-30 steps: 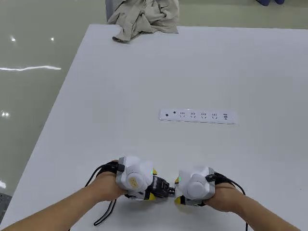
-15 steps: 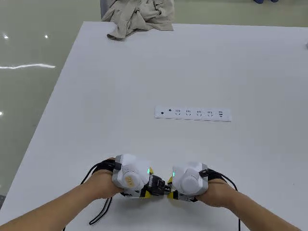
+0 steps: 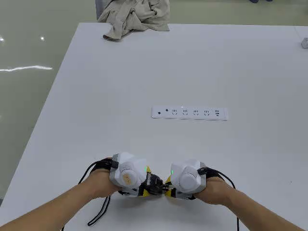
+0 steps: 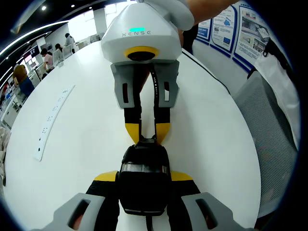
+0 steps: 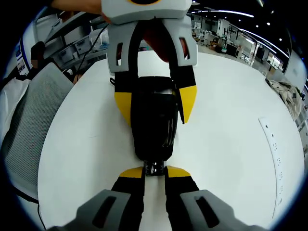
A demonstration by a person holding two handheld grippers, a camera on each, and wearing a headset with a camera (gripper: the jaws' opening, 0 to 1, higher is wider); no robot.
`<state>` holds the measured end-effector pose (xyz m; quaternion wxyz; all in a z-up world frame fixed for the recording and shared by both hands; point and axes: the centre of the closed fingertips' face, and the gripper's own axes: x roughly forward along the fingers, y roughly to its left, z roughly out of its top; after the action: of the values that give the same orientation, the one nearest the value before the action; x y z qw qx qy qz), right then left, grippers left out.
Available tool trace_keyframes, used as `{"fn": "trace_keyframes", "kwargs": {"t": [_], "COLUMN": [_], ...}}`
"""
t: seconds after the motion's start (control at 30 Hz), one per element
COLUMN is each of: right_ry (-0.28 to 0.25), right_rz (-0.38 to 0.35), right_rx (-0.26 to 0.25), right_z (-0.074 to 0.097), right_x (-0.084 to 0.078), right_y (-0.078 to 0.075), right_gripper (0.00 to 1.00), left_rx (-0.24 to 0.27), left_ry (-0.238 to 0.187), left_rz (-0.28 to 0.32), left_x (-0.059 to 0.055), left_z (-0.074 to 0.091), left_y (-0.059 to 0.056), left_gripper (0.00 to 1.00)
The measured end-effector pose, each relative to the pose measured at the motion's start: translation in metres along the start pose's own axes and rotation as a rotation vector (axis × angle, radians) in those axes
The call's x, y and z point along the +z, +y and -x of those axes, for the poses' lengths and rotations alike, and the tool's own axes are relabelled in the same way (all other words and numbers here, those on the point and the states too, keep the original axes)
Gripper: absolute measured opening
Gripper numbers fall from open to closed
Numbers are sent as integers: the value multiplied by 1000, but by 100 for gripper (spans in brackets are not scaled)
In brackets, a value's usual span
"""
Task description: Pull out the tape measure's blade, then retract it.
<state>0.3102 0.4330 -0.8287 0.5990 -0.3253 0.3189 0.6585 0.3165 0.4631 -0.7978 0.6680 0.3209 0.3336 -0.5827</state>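
Near the table's front edge, a black tape measure lies between my two grippers, which face each other. My left gripper is shut on the case, its yellow tips on either side. My right gripper comes from the opposite side, and its yellow tips pinch the small end tab of the blade at the case's mouth. In the left gripper view, the right gripper meets the front of the case. In the right gripper view, the left gripper clamps the case. Almost no blade shows.
A white power strip lies mid-table, beyond the grippers. A crumpled beige cloth sits at the far left corner. A black cable trails from the left gripper. The table's left edge drops to the floor. A mesh chair stands behind.
The head camera has shifted a little. The two grippers have drawn slightly closer together, with the tape measure still held between them.
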Motion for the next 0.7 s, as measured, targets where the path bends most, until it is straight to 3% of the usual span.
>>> {"fn": "trace_keyframes", "kwargs": {"t": [0.27, 0.7], "right_ry": [-16, -27], "right_rz": [0, 7], "right_rx": [-6, 4], "right_z": [1, 3], "right_x": [0, 0], "right_y": [0, 2], "right_gripper": [15, 13], "left_rx": [4, 1], "left_ry": [27, 31], "left_rz": [-4, -16], "left_x": [-1, -2], "left_z": [-1, 0], "left_y": [1, -1], "left_gripper": [35, 34]}}
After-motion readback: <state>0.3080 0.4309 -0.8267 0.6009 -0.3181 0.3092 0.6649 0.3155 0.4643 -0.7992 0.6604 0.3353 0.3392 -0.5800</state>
